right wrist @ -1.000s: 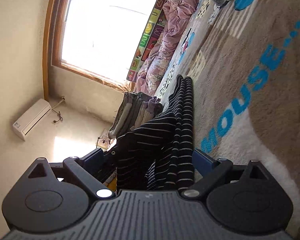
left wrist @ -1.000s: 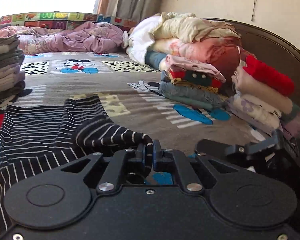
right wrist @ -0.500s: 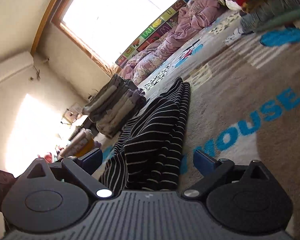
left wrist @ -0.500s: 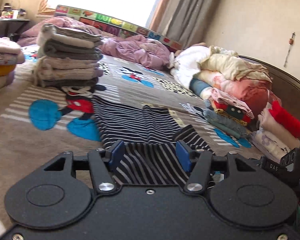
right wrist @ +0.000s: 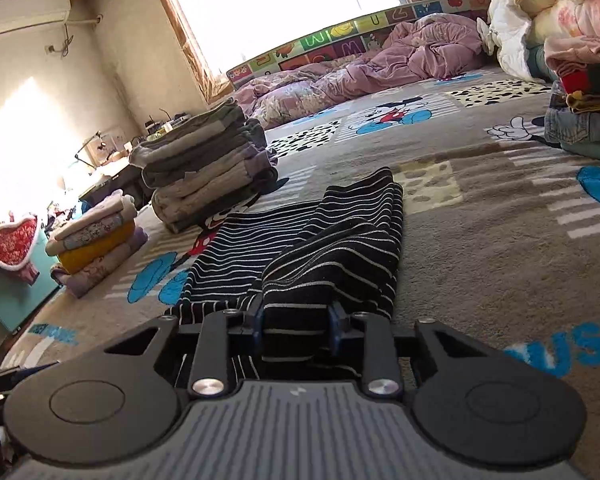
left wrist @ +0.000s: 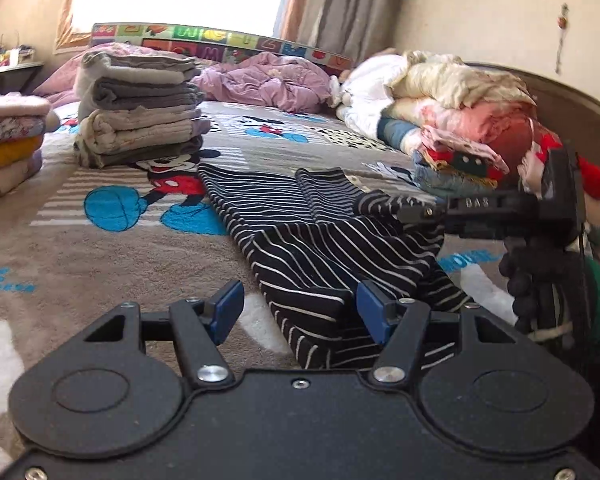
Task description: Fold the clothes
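Since a second ago the left gripper [left wrist: 300, 307] has let go of the striped garment [left wrist: 320, 236]: its blue pads, then pinched on a raised bunch of cloth, now stand wide apart over the garment's near hem, holding nothing. Half a second back the right gripper [right wrist: 296, 326] was spread wide; now its fingers have closed in on a folded edge of the same cloth, which fills the narrow gap between the pads, so it is gripping the striped garment.

That garment, black with thin white stripes, lies mostly flat on the cartoon-mouse blanket [left wrist: 100, 248], running away from both cameras, with a folded layer doubled over along its right side. Its left edge is straight and lies free on bare blanket.

To the left, a tall stack of grey folded towels [left wrist: 140, 108] stands near the garment's far corner but apart from it, and a shorter pile of folded clothes [left wrist: 8, 140] sits farther left. To the right, a heap of mixed clothing [left wrist: 460, 136] lines the bed's edge. Between these, open blanket surrounds the garment on its left and far sides. A rumpled purple quilt [right wrist: 380, 68] lies beneath the window.
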Demonstrator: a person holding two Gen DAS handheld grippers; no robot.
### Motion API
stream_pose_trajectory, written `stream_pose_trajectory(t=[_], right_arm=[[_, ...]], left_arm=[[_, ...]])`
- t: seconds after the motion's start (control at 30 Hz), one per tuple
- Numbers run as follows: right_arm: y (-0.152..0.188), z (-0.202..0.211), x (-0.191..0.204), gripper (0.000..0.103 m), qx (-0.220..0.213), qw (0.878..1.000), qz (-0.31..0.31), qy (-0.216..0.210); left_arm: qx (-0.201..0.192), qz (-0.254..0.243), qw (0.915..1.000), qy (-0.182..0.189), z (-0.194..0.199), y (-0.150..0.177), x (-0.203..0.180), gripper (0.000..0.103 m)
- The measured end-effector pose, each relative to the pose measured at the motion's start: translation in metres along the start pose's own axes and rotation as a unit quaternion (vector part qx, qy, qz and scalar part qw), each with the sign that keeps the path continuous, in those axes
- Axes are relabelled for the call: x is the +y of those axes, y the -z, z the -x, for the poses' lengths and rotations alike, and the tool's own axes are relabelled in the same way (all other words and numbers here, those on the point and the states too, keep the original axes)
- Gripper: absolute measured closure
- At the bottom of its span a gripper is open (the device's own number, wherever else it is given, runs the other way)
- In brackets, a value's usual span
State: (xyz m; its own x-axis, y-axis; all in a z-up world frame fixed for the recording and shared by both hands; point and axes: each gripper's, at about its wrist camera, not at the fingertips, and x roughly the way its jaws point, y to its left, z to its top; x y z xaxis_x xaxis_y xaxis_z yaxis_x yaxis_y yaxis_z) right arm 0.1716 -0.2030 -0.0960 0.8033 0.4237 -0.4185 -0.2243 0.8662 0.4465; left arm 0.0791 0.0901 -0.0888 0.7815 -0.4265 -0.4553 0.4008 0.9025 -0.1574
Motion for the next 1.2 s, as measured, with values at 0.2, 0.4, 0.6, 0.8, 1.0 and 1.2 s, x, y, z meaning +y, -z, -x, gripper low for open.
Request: stream_pose_trajectory(t=[0.2,0.4,0.6,0.8,1.0,1.2], right_arm=[[-0.004,0.021,-0.026,0.085,-0.037,0.996,-0.083,-0.028],[0.014,0.052,-0.043,0.087,-0.072,0.986,-0.141,-0.058],[0.034,0.070,-0.062,0.088,-0.089,0.977,-0.184,-0.065],[0.047,0.066,-0.088,0.089,-0.091,0.968,-0.228,-0.050],[0.060,0.045,-0.101,0.048,-0.064,0.953,-0.289,-0.056],[0.060,0.047,-0.098,0.018,-0.100,0.930,-0.336,-0.111]], left_arm=[[0.035,-0.091,0.9952,0.009,-0.014,0.013,-0.022,0.042],[0.069,-0.181,0.9809,0.019,-0.028,0.027,-0.044,0.042],[0.087,-0.200,0.9753,0.035,-0.031,0.028,-0.047,0.042],[0.049,-0.172,0.9839,-0.004,-0.028,0.018,-0.046,0.042],[0.050,-0.190,0.9798,-0.039,-0.043,0.021,-0.057,0.046],[0.037,-0.200,0.9772,-0.061,-0.046,0.020,-0.056,0.056]])
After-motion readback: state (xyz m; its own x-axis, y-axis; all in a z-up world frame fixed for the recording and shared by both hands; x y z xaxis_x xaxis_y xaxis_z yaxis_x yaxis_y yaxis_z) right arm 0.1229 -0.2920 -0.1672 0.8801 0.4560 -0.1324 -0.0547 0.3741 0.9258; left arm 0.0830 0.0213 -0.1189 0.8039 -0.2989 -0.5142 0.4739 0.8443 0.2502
